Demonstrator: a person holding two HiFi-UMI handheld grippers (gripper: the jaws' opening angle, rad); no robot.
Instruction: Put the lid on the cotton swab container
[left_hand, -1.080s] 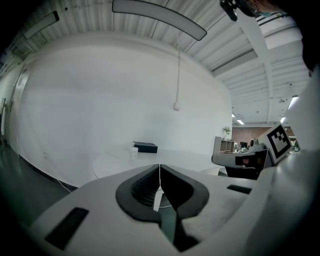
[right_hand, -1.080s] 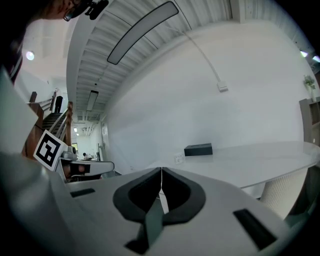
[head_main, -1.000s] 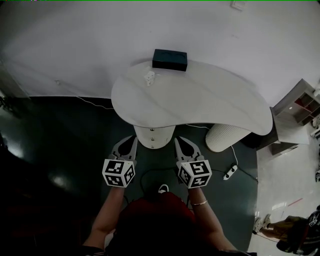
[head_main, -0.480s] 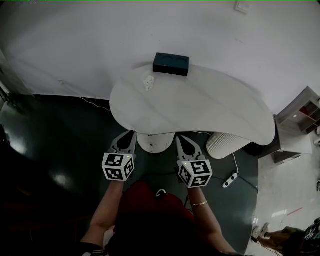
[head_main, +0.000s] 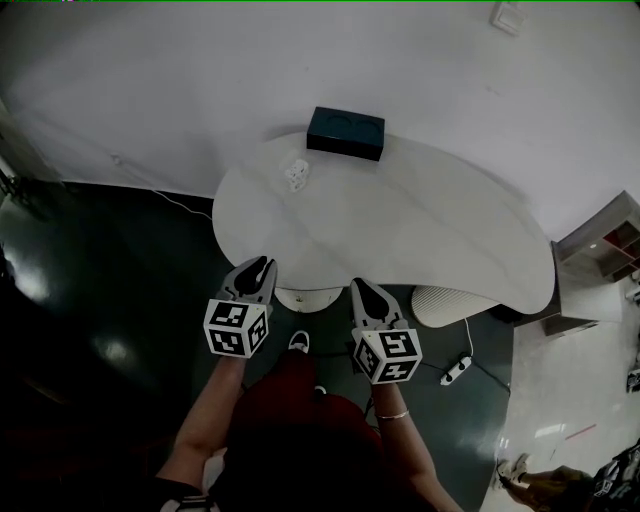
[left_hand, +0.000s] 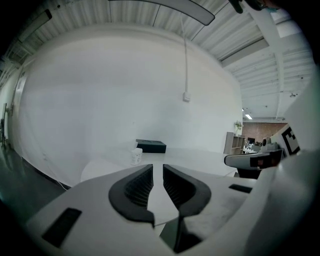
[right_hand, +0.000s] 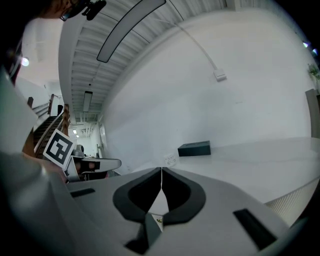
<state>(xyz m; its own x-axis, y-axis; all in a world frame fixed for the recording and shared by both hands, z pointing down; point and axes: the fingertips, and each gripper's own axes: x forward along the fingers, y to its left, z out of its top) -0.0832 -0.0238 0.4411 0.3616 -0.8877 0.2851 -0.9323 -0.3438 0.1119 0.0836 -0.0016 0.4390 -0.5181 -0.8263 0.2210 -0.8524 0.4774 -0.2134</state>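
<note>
Left gripper (head_main: 258, 265): jaws are sitting all but together, with only a thin slit between the pads and nothing in it. Right gripper (head_main: 362, 288): jaws are pressing tip to tip, also empty. Both are pointing at the table (head_main: 400, 220) and hovering at its near edge, left one at the near-left curve, right one beside it and further right. Neither is touching the tabletop. In each gripper view the other gripper is showing off to the side, marker cube facing the camera.

Cotton swab container (head_main: 297, 174) is standing on the table's far-left part, well apart from both grippers. It is a small white thing, too small here to tell whether the lid is on it, beside it or elsewhere. Open tabletop is lying between the grippers and the container, nothing blocking that line.

Dark box (head_main: 345, 132) is sitting at the table's far edge against the wall, near the container and just to its right. It is the only other thing on the table.

Under the table: a white pedestal (head_main: 305, 297) is showing between the two grippers, and a ribbed white cylinder (head_main: 450, 300) is standing below the table's near-right edge. A power strip (head_main: 458, 368) with its cable is lying on the dark floor near that cylinder. A shelf unit (head_main: 600, 250) is standing off the table's right end. A wall plate (head_main: 510, 15) is hanging high on the wall beyond the table's far side.
</note>
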